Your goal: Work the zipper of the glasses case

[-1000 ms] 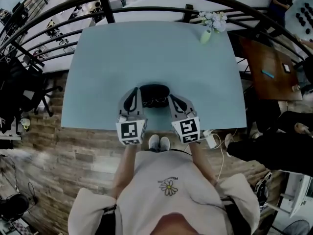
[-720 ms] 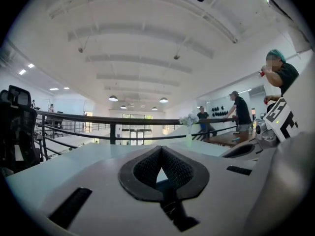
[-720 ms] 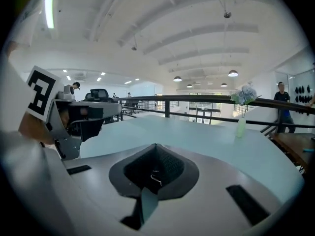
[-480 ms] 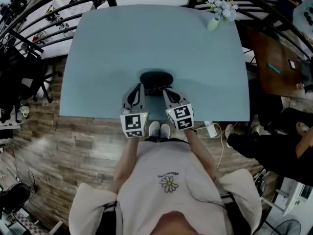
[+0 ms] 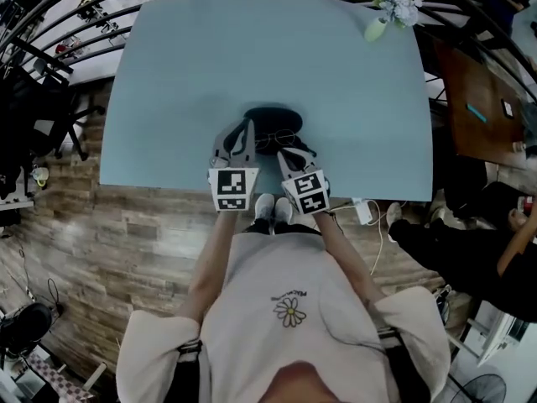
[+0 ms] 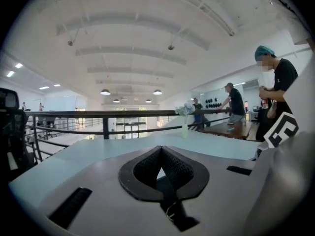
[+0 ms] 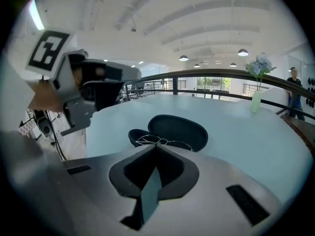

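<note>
A black glasses case (image 5: 270, 117) lies open near the front edge of the pale blue table (image 5: 185, 82), its lid (image 7: 183, 131) raised. Thin wire-rimmed glasses (image 7: 162, 142) rest in its lower half. My left gripper (image 5: 245, 129) is shut and empty at the case's left side; in the left gripper view its closed tips (image 6: 160, 150) point level across the table and the case is hidden. My right gripper (image 5: 283, 153) is shut and empty too, just in front of the case on the right, tilted down at the glasses (image 5: 277, 141). The left gripper (image 7: 91, 90) shows at the right gripper view's upper left.
A vase of pale flowers (image 5: 379, 25) stands at the table's far right corner. A dark railing (image 7: 206, 75) runs behind the table. People stand by a brown table (image 5: 474, 112) on the right. A white adapter with a cable (image 5: 366, 212) lies on the wooden floor below the front edge.
Both grippers have come down toward the table beside the case, the right one farther and tipping downward. Both stayed shut. The case and glasses have not moved.
</note>
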`<state>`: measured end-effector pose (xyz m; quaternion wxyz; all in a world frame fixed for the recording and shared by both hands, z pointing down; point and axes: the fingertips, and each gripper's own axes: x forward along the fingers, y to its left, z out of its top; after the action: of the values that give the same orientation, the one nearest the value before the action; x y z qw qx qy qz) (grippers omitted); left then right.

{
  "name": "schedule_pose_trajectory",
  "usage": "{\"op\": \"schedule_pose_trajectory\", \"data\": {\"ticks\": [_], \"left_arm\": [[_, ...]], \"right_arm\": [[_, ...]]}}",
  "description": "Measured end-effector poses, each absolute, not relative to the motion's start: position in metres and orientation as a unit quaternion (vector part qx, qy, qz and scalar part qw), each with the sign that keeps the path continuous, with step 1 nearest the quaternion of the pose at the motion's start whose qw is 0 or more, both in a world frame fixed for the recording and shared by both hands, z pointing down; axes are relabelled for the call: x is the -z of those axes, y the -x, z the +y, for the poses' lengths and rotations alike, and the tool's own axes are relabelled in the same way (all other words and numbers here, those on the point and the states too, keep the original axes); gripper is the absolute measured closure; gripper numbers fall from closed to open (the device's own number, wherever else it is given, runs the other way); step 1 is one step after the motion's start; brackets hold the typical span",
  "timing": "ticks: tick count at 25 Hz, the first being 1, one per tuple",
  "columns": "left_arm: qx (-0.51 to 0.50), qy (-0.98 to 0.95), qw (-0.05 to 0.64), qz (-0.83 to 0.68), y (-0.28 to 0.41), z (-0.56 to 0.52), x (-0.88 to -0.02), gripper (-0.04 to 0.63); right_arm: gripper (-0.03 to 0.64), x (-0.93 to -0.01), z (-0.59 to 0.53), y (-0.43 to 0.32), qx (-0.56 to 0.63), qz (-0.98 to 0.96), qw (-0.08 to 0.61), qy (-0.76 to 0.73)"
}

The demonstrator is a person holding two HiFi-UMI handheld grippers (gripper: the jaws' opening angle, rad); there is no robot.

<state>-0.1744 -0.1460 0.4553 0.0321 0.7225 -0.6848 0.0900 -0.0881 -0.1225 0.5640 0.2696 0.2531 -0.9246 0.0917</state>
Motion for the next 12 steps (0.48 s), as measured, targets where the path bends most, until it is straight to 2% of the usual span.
{"op": "schedule_pose_trajectory", "data": {"ticks": [4,9,12], "left_arm": [[-0.167,-0.777,0.025,-0.606,0.166,-0.209,-0.459,0.581],[-0.272,-0.820,0.146,-0.482,0.154,-0.250,-0.509,0.581],[-0.308,-0.818,0.194,-0.446,0.147,-0.253,-0.532,0.581]], "right_arm": [[0.609,-0.571,-0.116,0.089,-0.099,-0.921,0.273,-0.259],[0.609,-0.579,-0.111,0.088,-0.108,-0.920,0.269,-0.265],[0.609,-0.585,-0.111,0.085,-0.107,-0.917,0.273,-0.272]]}}
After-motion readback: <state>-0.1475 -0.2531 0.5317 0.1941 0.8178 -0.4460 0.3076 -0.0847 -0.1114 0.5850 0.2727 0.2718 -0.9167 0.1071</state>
